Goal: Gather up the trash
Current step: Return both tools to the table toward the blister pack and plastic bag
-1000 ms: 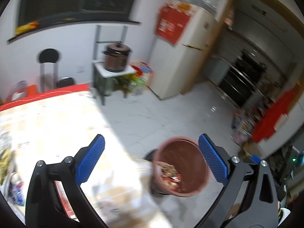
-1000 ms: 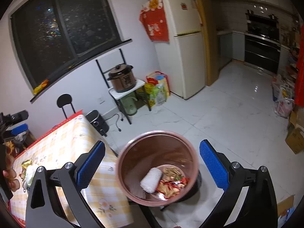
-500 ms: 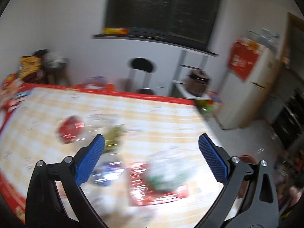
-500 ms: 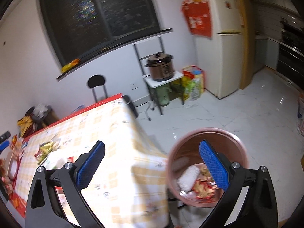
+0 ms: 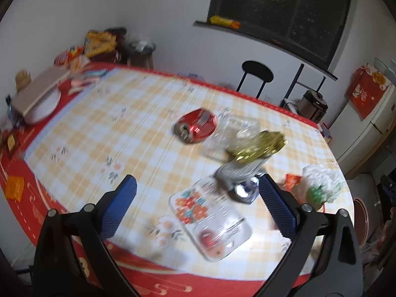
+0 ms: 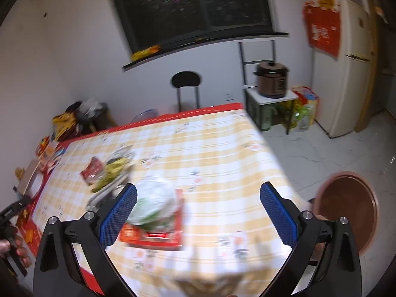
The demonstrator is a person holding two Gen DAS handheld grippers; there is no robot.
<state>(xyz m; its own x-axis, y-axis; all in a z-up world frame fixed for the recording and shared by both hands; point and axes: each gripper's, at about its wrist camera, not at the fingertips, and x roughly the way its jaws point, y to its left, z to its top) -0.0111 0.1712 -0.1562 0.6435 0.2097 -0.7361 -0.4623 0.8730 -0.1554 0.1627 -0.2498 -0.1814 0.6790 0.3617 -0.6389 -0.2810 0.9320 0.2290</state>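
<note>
Two grippers, both spread wide, gripping nothing. Left gripper (image 5: 196, 199) hovers over the table (image 5: 138, 128): crushed red can (image 5: 196, 125) at 12 o'clock, clear flat package (image 5: 210, 219) between its fingers, gold wrapper (image 5: 258, 146) at 1 o'clock. Right gripper (image 6: 198, 209): crumpled plastic bag (image 6: 154, 201) on a red packet (image 6: 153, 236) at 9 o'clock, brown trash bin (image 6: 346, 210) on the floor at 3 o'clock.

White walls, dark window (image 6: 190, 5), black chair (image 6: 186, 80), pale fridge (image 6: 351, 74), marble floor (image 6: 321, 148).
</note>
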